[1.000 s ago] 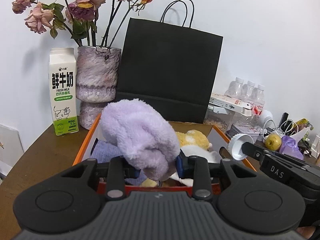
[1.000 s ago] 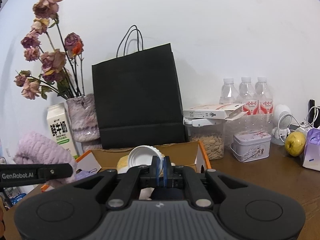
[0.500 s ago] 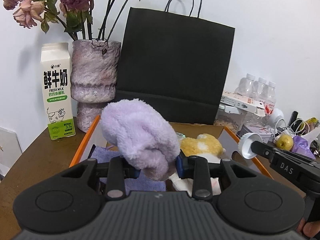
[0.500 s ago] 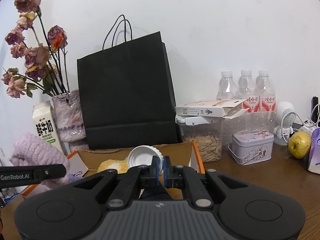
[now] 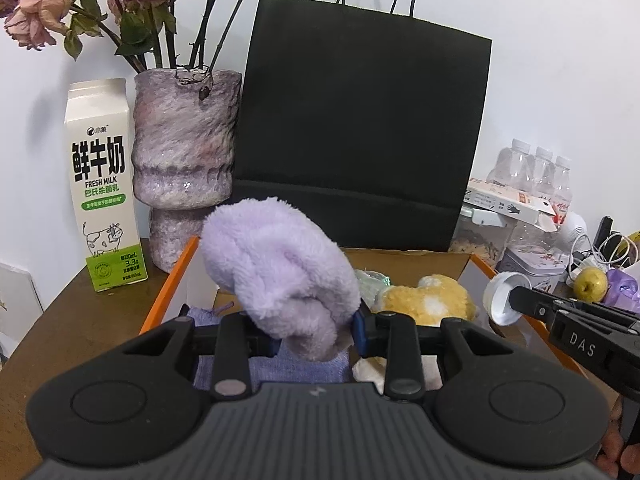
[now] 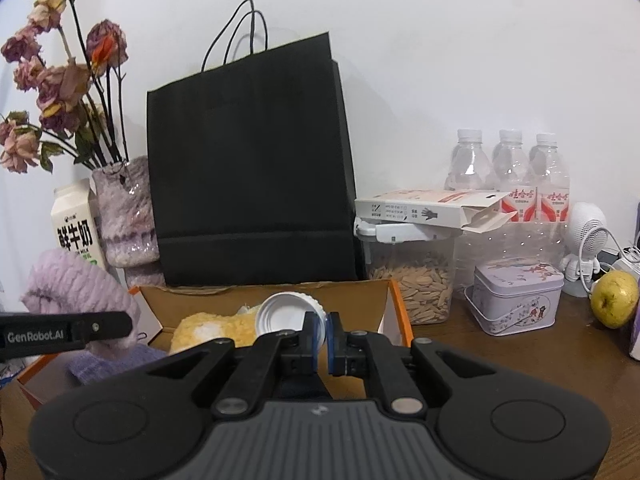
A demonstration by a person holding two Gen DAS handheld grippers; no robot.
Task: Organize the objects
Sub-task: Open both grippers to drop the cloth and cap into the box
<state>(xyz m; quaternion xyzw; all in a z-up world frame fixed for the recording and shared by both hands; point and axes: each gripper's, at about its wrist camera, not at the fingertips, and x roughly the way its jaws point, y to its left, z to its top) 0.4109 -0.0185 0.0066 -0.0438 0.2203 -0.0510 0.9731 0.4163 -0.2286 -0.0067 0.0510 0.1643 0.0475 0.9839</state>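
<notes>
**Both grippers carry their loads in over the open box**

The lilac fleece roll [image 5: 280, 272] sits clamped between the jaws of the left gripper [image 5: 316, 334], held above the front of the orange-edged cardboard box [image 5: 168, 280]. The right gripper [image 6: 322, 340] is pinched together on the rim of a white lid [image 6: 284, 314], also over the box. Compared with a second ago, the box, vase and black paper bag loom larger in both views, so both hands have travelled forward toward the box while neither grip has altered. That suggests the carry is nearly done and the release into the box comes next.

Inside the box lie a folded blue-purple cloth [image 5: 304, 368] and a yellow plush toy [image 5: 432, 300]. Behind it on the brown wooden surface [image 5: 80, 320] stand a milk carton [image 5: 104, 184], a mottled vase [image 5: 184, 168] of dried roses and the black paper bag [image 5: 360, 120]. To the right are water bottles [image 6: 508, 168], a seed jar [image 6: 408, 276], a small tin [image 6: 516, 296] and a yellow-green fruit [image 6: 614, 298], all against a white wall.
</notes>
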